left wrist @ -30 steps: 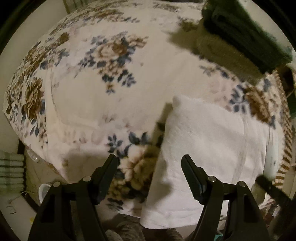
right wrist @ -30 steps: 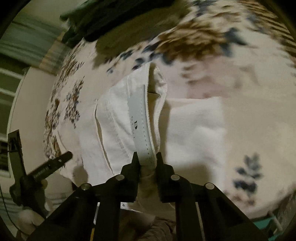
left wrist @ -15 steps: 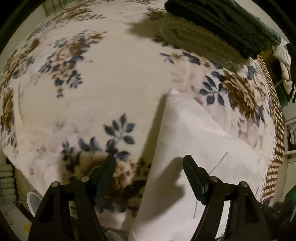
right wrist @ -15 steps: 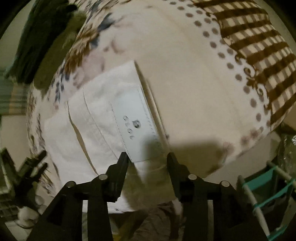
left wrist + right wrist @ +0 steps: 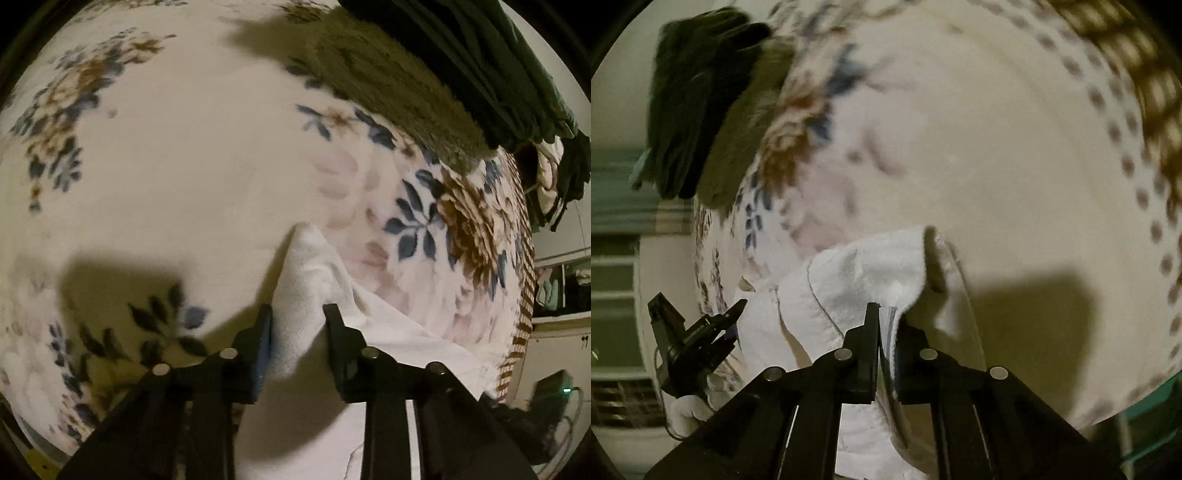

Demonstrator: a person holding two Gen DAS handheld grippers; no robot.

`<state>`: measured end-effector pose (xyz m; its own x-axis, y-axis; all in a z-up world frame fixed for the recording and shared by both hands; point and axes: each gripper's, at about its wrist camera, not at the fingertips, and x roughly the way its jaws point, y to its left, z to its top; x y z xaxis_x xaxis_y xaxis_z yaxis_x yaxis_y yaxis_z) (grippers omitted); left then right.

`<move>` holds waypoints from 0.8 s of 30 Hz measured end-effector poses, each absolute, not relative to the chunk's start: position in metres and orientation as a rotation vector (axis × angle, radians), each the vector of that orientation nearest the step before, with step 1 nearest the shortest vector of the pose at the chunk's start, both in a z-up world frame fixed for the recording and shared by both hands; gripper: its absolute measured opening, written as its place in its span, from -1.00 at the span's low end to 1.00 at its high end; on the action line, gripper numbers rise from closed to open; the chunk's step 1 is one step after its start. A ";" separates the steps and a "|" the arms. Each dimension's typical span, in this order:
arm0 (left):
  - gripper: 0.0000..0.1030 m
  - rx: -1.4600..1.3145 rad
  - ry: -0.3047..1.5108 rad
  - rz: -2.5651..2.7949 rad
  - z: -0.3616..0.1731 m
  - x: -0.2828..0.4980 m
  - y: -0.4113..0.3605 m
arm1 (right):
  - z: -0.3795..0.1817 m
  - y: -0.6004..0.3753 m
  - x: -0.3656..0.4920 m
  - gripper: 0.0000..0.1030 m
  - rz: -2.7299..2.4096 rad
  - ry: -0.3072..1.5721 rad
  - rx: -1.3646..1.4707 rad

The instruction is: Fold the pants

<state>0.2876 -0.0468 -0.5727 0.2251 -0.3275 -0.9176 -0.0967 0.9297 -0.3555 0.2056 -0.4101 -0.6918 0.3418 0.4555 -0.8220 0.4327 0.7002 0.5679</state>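
Note:
The white pants (image 5: 388, 332) lie folded on a floral blanket (image 5: 184, 166). My left gripper (image 5: 297, 314) is shut on a bunched corner of the pants, which pokes up between its fingers. In the right wrist view the pants (image 5: 857, 280) lie in front of me, and my right gripper (image 5: 888, 314) is shut on their waistband edge, lifting it slightly. The left gripper also shows at the lower left of the right wrist view (image 5: 701, 332), at the pants' other end.
A dark green folded garment (image 5: 480, 66) lies on an olive towel (image 5: 388, 96) at the blanket's far side; it also shows in the right wrist view (image 5: 694, 103). The blanket's brown checked border (image 5: 1137, 74) runs along the right.
Both grippers were open half a second ago; both have moved forward and closed on the pants, the left on a corner and the right on the waistband edge.

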 end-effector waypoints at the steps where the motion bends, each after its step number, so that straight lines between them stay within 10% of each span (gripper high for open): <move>1: -0.55 -0.379 1.343 -0.156 -0.574 0.288 -0.043 | -0.687 -0.409 0.209 -0.87 0.020 1.262 0.825; 18: -0.41 -0.160 1.332 -0.120 -0.572 0.301 -0.061 | -0.696 -0.398 0.220 -0.59 0.056 1.376 0.775; 21: -0.19 -0.129 1.339 -0.106 -0.565 0.300 -0.065 | -0.696 -0.391 0.219 -0.05 0.052 1.405 0.719; 24: 0.46 -0.100 1.327 -0.101 -0.558 0.292 -0.068 | -0.697 -0.386 0.215 0.05 0.048 1.416 0.685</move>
